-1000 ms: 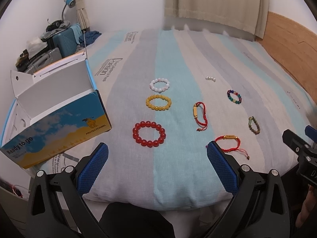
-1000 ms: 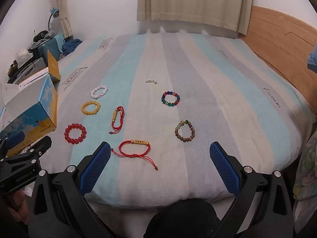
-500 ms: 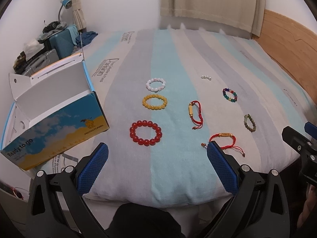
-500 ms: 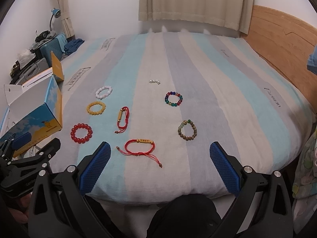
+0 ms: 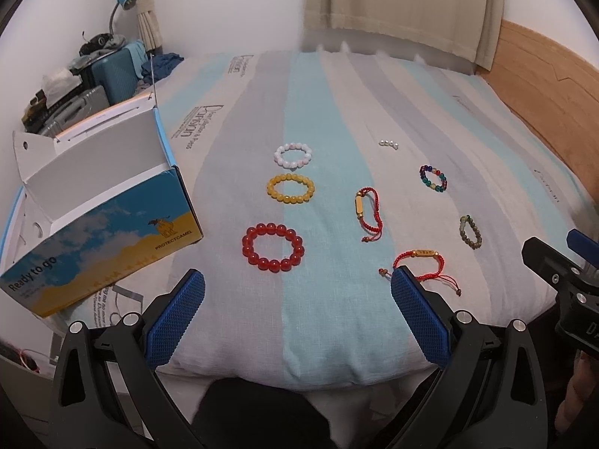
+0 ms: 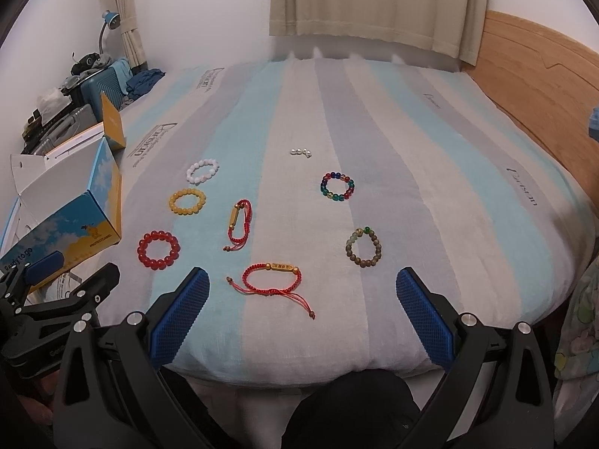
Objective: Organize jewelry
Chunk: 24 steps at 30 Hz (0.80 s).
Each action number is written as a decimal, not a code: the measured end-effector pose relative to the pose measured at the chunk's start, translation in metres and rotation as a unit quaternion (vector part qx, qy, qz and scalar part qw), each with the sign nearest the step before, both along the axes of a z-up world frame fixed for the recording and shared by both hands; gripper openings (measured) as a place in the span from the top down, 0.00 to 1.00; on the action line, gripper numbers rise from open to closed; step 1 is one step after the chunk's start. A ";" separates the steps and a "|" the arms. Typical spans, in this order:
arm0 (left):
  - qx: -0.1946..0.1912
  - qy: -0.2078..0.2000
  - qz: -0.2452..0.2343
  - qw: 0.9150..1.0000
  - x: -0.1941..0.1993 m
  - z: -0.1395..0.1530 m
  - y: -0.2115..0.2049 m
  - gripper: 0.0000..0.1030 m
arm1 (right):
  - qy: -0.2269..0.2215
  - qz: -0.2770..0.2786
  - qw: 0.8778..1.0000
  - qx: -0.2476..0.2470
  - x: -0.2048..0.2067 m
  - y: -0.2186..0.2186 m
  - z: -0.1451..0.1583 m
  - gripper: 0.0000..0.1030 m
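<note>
Now, from the left wrist: left gripper (image 5: 297, 288) spread wide, blue pads (image 5: 175, 318) apart with nothing between them, poised over the near edge of the striped bedspread (image 5: 337, 112). Jewelry laid out ahead, each piece apart from the rest: red bead bracelet (image 5: 273, 247) nearest, yellow bead bracelet (image 5: 290, 189) beyond it, white bead bracelet (image 5: 292, 155) farther back. Red cord bracelet (image 5: 368, 213) off to the right, second red cord bracelet (image 5: 421, 262) just beside the right pad. Multicolour bead bracelet (image 5: 433, 178), brown bead bracelet (image 5: 470, 231) and small pearl string (image 5: 388, 144) further right. Open cardboard box (image 5: 101, 220) at left, on the bed's edge.

Over to the right wrist: right gripper (image 6: 301, 307) equally wide open, empty too, low over the bed's near edge. Second red cord bracelet (image 6: 275, 278) straight ahead between the pads, brown bead bracelet (image 6: 365, 247) to the right. Left gripper (image 6: 56, 292) visible at the left edge, beside the box (image 6: 63, 220).
</note>
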<state>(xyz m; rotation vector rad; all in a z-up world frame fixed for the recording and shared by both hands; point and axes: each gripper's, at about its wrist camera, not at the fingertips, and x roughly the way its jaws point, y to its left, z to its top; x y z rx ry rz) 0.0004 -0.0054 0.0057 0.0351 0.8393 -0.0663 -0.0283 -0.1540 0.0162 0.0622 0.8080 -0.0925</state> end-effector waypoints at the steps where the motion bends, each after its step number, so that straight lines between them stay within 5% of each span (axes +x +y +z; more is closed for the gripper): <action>1: 0.000 0.000 0.000 1.000 0.001 0.000 0.000 0.06 | 0.000 0.001 1.000 0.002 0.001 0.000 -0.001 0.07; 24: 0.005 0.019 -0.014 1.000 0.032 -0.028 -0.001 0.06 | 0.016 0.002 1.000 0.014 0.032 -0.027 -0.029 0.07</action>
